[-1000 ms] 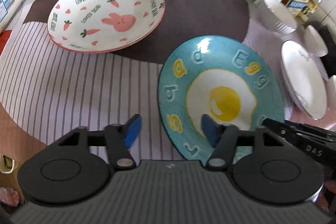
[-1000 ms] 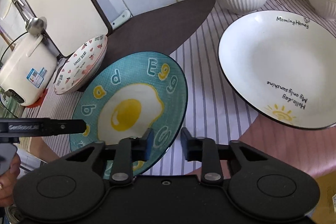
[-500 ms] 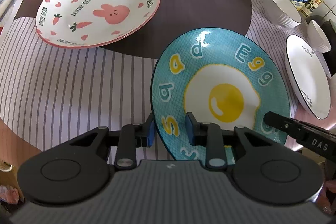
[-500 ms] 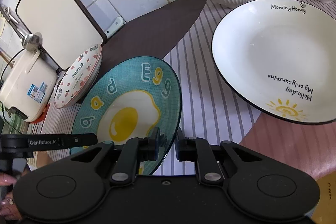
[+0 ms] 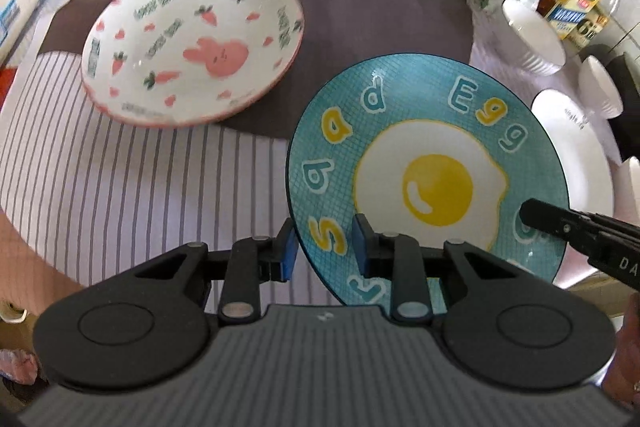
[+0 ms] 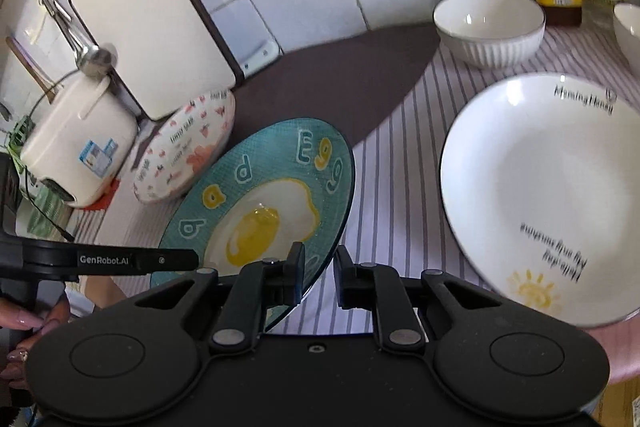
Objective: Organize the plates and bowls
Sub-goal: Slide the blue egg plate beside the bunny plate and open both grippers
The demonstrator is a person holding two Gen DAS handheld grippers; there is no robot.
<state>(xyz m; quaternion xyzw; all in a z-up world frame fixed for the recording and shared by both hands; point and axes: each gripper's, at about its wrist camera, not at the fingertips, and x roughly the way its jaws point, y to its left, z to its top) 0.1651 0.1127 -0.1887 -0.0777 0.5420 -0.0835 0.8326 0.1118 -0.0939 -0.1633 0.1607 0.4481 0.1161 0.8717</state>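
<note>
Above the striped tabletop (image 5: 120,187), both grippers, left (image 5: 323,246) and right (image 6: 319,269), pinch the blue plate (image 5: 428,183) by its rim; the lifting step is in hand, and next it needs carrying level onto another plate.

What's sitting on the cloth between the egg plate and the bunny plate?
Nothing. In the left wrist view, only bare striped and brown cloth separates the egg plate from the bunny plate.

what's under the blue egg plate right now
The blue egg plate is gripped at its rim by both grippers. Around it shows striped cloth and dark mat; directly beneath is hidden by the plate.
</note>
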